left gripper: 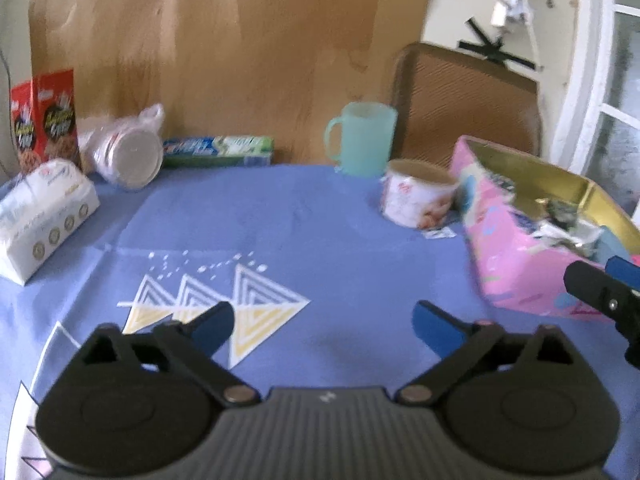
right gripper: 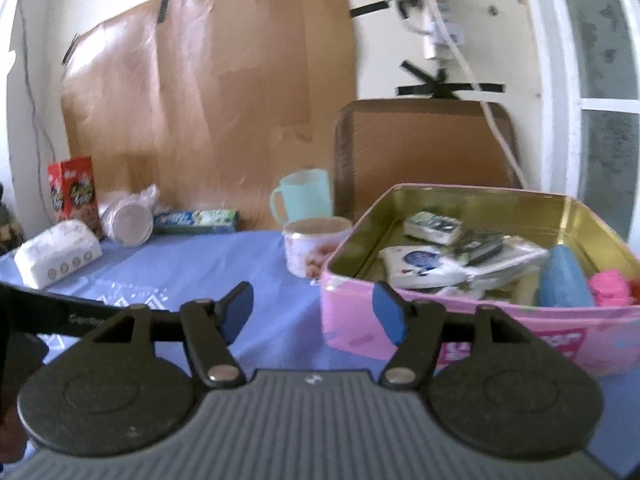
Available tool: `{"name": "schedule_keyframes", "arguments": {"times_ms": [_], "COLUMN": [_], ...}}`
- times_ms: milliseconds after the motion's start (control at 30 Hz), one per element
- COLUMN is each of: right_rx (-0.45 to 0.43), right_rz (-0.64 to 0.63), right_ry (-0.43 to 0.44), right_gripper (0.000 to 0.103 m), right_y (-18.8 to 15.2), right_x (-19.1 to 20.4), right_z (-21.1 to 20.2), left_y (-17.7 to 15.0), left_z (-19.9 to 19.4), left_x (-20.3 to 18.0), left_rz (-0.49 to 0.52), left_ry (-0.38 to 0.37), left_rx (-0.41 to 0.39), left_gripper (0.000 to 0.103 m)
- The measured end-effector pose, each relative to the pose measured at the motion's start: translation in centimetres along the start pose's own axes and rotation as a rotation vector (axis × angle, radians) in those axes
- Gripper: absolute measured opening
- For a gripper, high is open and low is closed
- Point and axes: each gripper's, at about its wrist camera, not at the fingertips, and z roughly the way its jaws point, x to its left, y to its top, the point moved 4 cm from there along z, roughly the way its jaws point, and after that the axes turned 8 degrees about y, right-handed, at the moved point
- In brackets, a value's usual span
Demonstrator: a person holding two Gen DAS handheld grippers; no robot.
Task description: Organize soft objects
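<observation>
The left gripper [left gripper: 323, 322] is held above the blue cloth [left gripper: 320, 220] that covers the surface, with its fingers [left gripper: 212, 322] spread wide and nothing between them. The right gripper [right gripper: 313, 310] is held beside the near left corner of the pink tin [right gripper: 480, 332], with its fingers [right gripper: 388, 316] apart and nothing gripped. The tin is placed at the right of the surface with its lid off. Inside it, a blue sponge [right gripper: 564, 280] and a pink soft item [right gripper: 610, 288] are seen at the right end, and white packets [right gripper: 420, 266] are piled to their left. A floral cup [right gripper: 312, 248] is set just beside the far left corner of the tin, and a pale green mug [right gripper: 304, 194] stands farther back. Along the far edge, a green and blue carton [left gripper: 218, 151] lies flat, with a bagged white container [left gripper: 128, 152] to its left. A red cereal box [left gripper: 44, 120] stands upright at the far left, and a white tissue pack [left gripper: 44, 216] lies in front of it. A brown tray [right gripper: 420, 148] is leaned against the wall behind the tin.
</observation>
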Motion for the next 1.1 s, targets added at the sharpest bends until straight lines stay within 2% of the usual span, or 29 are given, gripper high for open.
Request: {"name": "schedule_keyframes", "arguments": {"times_ms": [133, 233, 400, 567, 833, 1100], "right_rx": [-0.028, -0.041, -0.089, -0.128, -0.109, -0.098], "right_rz": [0.062, 0.154, 0.284, 0.304, 0.316, 0.309], "right_ry": [-0.049, -0.077, -0.089, -0.105, -0.085, -0.063], "right_gripper": [0.076, 0.079, 0.084, 0.085, 0.085, 0.085], "right_y": [0.4, 0.4, 0.7, 0.6, 0.1, -0.1], "right_x": [-1.6, -3.4, -5.5, -5.7, -5.2, -4.3], "right_z": [-1.9, -3.5, -5.8, -7.2, -7.3, -7.4], "left_y": [0.3, 0.2, -0.2, -0.8, -1.6, -2.4], "left_z": [-1.7, -2.7, -4.2, -5.3, -6.1, -6.2], "left_x": [-1.9, -3.4, -5.4, -6.5, -6.6, -6.3], "left_rz": [0.048, 0.078, 0.131, 0.161, 0.172, 0.167], "left_ry": [-0.015, -0.037, -0.043, -0.042, -0.037, -0.061], "left_rx": [-0.018, -0.012, -0.017, -0.031, -0.030, 0.009], "left_gripper": [0.103, 0.103, 0.103, 0.103, 0.103, 0.103]}}
